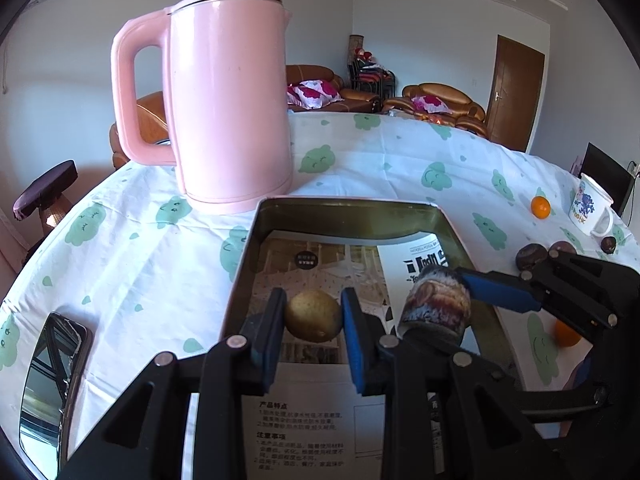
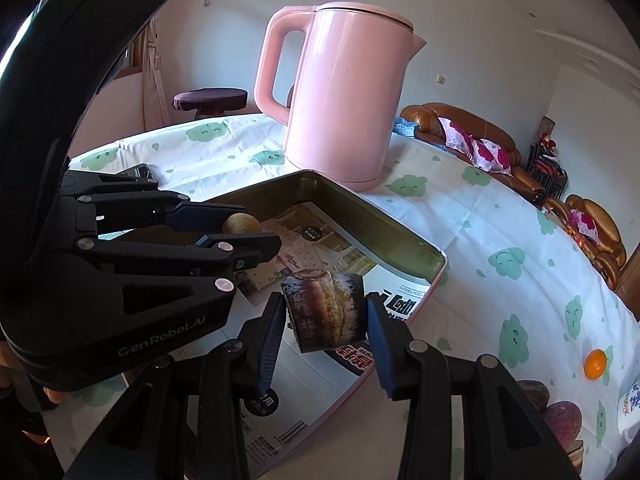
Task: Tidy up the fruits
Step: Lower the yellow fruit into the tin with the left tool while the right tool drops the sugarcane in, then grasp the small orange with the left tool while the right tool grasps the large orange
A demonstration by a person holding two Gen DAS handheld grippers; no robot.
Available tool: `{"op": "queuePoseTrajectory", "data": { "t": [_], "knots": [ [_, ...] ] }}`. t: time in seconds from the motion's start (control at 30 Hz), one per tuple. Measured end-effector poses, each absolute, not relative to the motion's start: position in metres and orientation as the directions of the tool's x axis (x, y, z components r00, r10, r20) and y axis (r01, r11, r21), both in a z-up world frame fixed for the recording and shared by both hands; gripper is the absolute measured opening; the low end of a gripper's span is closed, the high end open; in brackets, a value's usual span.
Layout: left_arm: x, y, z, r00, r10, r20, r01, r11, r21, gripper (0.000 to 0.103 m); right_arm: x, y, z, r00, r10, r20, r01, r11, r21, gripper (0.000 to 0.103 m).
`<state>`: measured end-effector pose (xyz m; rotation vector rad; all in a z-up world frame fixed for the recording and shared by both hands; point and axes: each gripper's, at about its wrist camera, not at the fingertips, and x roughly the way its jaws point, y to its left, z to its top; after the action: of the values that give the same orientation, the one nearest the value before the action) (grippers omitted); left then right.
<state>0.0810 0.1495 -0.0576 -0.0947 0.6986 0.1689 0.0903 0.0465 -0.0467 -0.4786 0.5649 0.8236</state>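
A metal tin tray (image 1: 348, 204) (image 2: 360, 216) lined with printed paper lies on the cloth-covered table in front of the pink kettle. My left gripper (image 1: 313, 318) (image 2: 240, 228) is shut on a small yellow-brown round fruit (image 1: 313, 316) (image 2: 242, 224), held over the tray's floor. My right gripper (image 2: 326, 314) (image 1: 440, 300) is shut on a dark, cylinder-shaped piece with a mottled brown skin (image 2: 326, 310) (image 1: 436, 300), held above the tray's right part. An orange (image 1: 540, 207) (image 2: 596, 364) and several dark round fruits (image 1: 528, 256) lie on the cloth to the right.
The tall pink kettle (image 1: 228, 100) (image 2: 344, 92) stands just behind the tray. A phone (image 1: 52, 380) lies at the left on the cloth. A white printed mug (image 1: 592, 208) stands at the far right. A second orange (image 1: 566, 334) sits beside the tray, under the right gripper's arm.
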Motion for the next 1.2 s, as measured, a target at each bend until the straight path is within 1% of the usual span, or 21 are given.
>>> {"op": "queuePoseTrajectory", "data": {
  "t": [0.1, 0.13, 0.17, 0.2, 0.23, 0.27, 0.4, 0.47, 0.6, 0.7, 0.73, 0.77, 0.97, 1.1, 1.2],
  "knots": [
    [0.079, 0.148, -0.056, 0.760, 0.129, -0.638, -0.186, 0.982, -0.023, 0.031, 0.089, 0.049, -0.048, 0.547, 0.538, -0.641, -0.792, 0.581, -0.188, 0.043],
    [0.078, 0.148, -0.055, 0.763, 0.134, -0.632, -0.188, 0.982, -0.018, 0.035, 0.088, 0.050, -0.049, 0.548, 0.536, -0.642, -0.792, 0.578, -0.194, 0.044],
    [0.077, 0.147, -0.054, 0.767, 0.146, -0.625, -0.194, 0.981, -0.009, 0.046, 0.087, 0.050, -0.049, 0.552, 0.533, -0.642, -0.791, 0.577, -0.201, 0.048],
    [0.075, 0.146, -0.053, 0.773, 0.156, -0.615, -0.200, 0.980, -0.003, 0.052, 0.087, 0.051, -0.049, 0.554, 0.533, -0.640, -0.791, 0.577, -0.204, 0.049],
    [0.072, 0.146, -0.051, 0.783, 0.162, -0.601, -0.203, 0.979, 0.000, 0.065, 0.086, 0.050, -0.048, 0.562, 0.531, -0.634, -0.785, 0.583, -0.208, 0.054],
    [0.069, 0.145, -0.049, 0.794, 0.172, -0.583, -0.209, 0.978, 0.003, 0.070, 0.086, 0.049, -0.047, 0.569, 0.531, -0.628, -0.781, 0.589, -0.209, 0.058],
    [0.053, 0.145, -0.040, 0.839, 0.181, -0.514, -0.225, 0.974, -0.024, 0.072, 0.083, 0.041, -0.041, 0.590, 0.551, -0.590, -0.768, 0.608, -0.202, 0.060],
    [0.047, 0.145, -0.036, 0.855, 0.161, -0.494, -0.218, 0.974, -0.060, 0.074, 0.081, 0.032, -0.036, 0.608, 0.551, -0.571, -0.754, 0.626, -0.199, 0.060],
    [0.039, 0.130, -0.025, 0.878, 0.146, -0.456, -0.195, 0.979, -0.063, 0.074, 0.074, -0.001, -0.019, 0.668, 0.536, -0.517, -0.706, 0.676, -0.212, 0.060],
    [0.038, 0.111, -0.018, 0.893, 0.102, -0.439, -0.146, 0.987, -0.068, 0.076, 0.073, -0.037, -0.006, 0.709, 0.511, -0.487, -0.656, 0.731, -0.189, 0.066],
    [0.039, 0.104, -0.017, 0.895, 0.086, -0.438, -0.127, 0.990, -0.065, 0.077, 0.072, -0.050, -0.003, 0.724, 0.499, -0.476, -0.637, 0.749, -0.183, 0.070],
    [0.040, 0.096, -0.017, 0.896, 0.068, -0.438, -0.106, 0.992, -0.062, 0.077, 0.071, -0.064, -0.001, 0.740, 0.484, -0.467, -0.616, 0.766, -0.183, 0.071],
    [0.052, 0.051, -0.022, 0.882, -0.014, -0.471, -0.008, 0.999, -0.045, 0.077, 0.071, -0.139, 0.003, 0.811, 0.382, -0.444, -0.485, 0.863, -0.143, 0.072],
    [0.062, 0.023, -0.031, 0.864, -0.055, -0.500, 0.048, 0.998, -0.026, 0.077, 0.076, -0.172, -0.004, 0.827, 0.320, -0.461, -0.417, 0.901, -0.122, 0.072],
    [0.069, 0.003, -0.037, 0.839, -0.101, -0.535, 0.109, 0.994, -0.015, 0.077, 0.078, -0.188, -0.012, 0.820, 0.292, -0.493, -0.391, 0.914, -0.110, 0.072]
  ]
}}
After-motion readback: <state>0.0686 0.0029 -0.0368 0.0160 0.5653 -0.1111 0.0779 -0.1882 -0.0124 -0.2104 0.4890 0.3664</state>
